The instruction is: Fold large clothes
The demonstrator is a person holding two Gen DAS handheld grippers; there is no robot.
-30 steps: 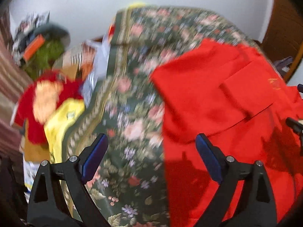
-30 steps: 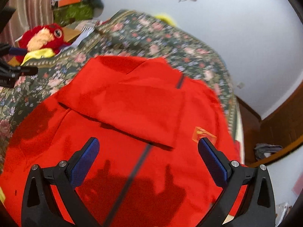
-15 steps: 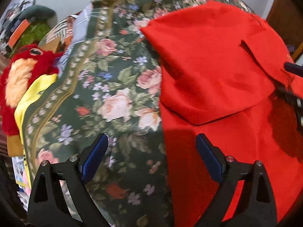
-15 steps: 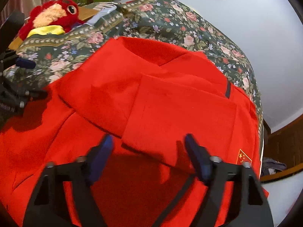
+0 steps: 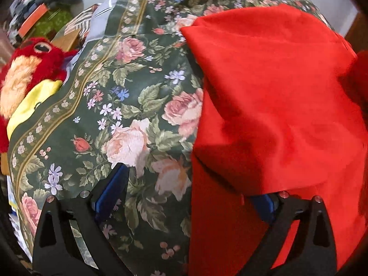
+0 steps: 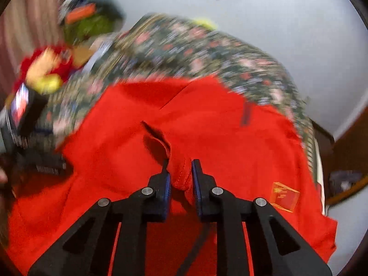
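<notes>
A floral bedspread point(image 5: 128, 105) supports the work, spreading ahead of both tongs. On it lies the red garment point(image 6: 230, 142), partly folded. The right gripper point(image 6: 180, 179), jaws nearly closed, pinches a bunched fold of the garment, probably to carry it over. The left gripper point(image 5: 186, 197) stands wide open, straddling the garment's left edge, grasping nothing. A plush toy point(image 5: 27, 69) sits far left.

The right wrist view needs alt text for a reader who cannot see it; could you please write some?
The right gripper, jaws closed, pinches a raised fold of a red garment spread over a floral bedspread. A red plush toy lies blurred at far left, beneath a pale wall.
</notes>
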